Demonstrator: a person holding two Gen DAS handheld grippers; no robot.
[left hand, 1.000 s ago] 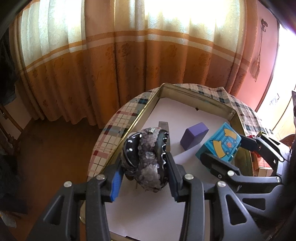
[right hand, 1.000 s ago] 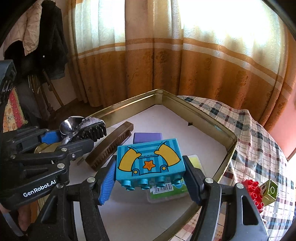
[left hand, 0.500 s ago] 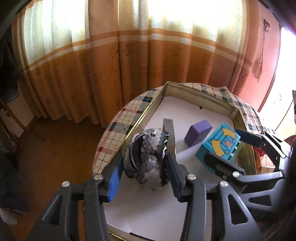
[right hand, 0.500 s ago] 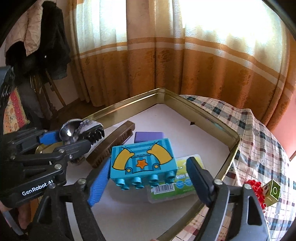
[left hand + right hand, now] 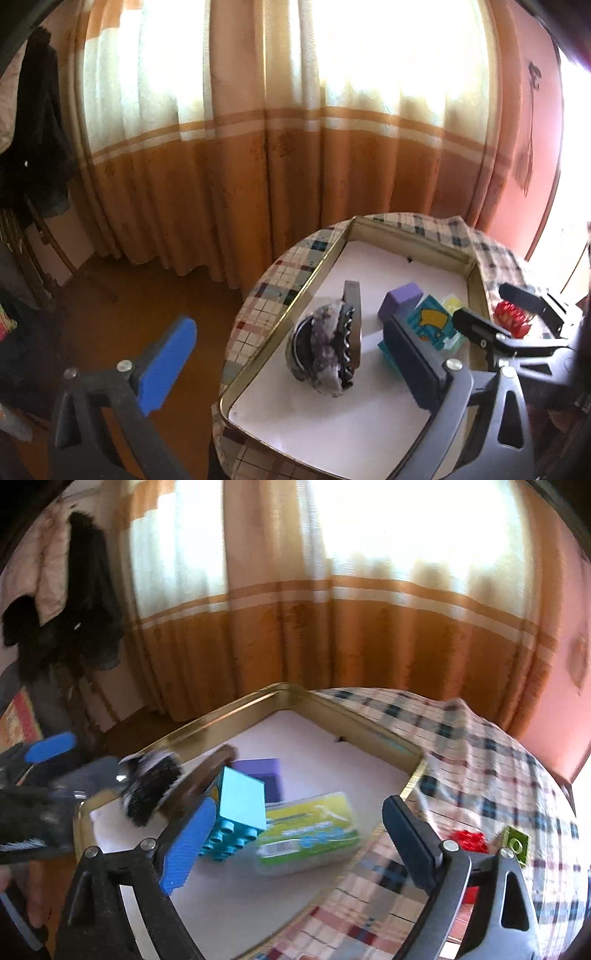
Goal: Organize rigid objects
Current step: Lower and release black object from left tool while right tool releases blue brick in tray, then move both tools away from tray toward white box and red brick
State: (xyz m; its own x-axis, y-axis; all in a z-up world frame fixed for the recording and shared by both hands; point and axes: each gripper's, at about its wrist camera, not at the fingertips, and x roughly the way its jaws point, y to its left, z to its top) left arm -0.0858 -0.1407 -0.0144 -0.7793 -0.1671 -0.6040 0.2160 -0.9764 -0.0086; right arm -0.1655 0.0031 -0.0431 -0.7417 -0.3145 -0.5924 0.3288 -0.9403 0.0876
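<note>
A gold tin tray (image 5: pixel 413 245) (image 5: pixel 354 722) with a white lining sits on a plaid-covered table. In it lies a dark, sparkly hair clip (image 5: pixel 325 350) (image 5: pixel 151 790), free of my left gripper (image 5: pixel 288 328), whose jaws are opening wide above and before it. A blue toy brick (image 5: pixel 240 805) (image 5: pixel 432 328) lies tipped in the tray, close beside the blue pad of my right gripper (image 5: pixel 301 805). That gripper's jaws are opening too, and its dark pad stands well clear of the brick.
Also in the tray are a brown brush (image 5: pixel 352 317), a purple block (image 5: pixel 262 775) and a green-and-white pack (image 5: pixel 310 834). A red brick (image 5: pixel 467 840) and a green cube (image 5: pixel 515 843) rest on the plaid cloth (image 5: pixel 480 760) right of the tray. Curtains hang behind.
Both grippers opened and drew back. The left let go of the hair clip, which now lies in the tray. The right released the blue brick, which tipped over.
</note>
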